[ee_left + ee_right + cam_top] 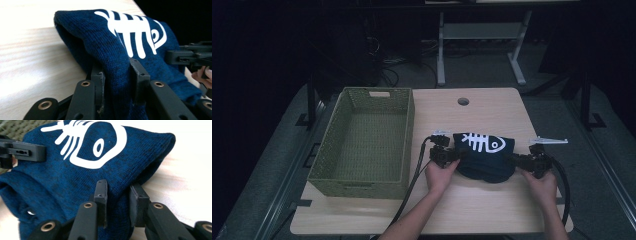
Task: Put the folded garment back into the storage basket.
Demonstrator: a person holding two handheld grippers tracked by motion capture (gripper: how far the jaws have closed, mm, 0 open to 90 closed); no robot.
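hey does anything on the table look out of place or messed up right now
Nothing stands out. The blue knit garment lies bunched on the table, pinched at each end by the left gripper and right gripper. The green basket sits upright beside it.

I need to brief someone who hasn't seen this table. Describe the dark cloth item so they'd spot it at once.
On the light wooden table, right of the green woven basket, lies a navy knit garment. It is pinched at either end by the left hand-held gripper and right hand-held gripper. Its white fish-skeleton print marks it out.
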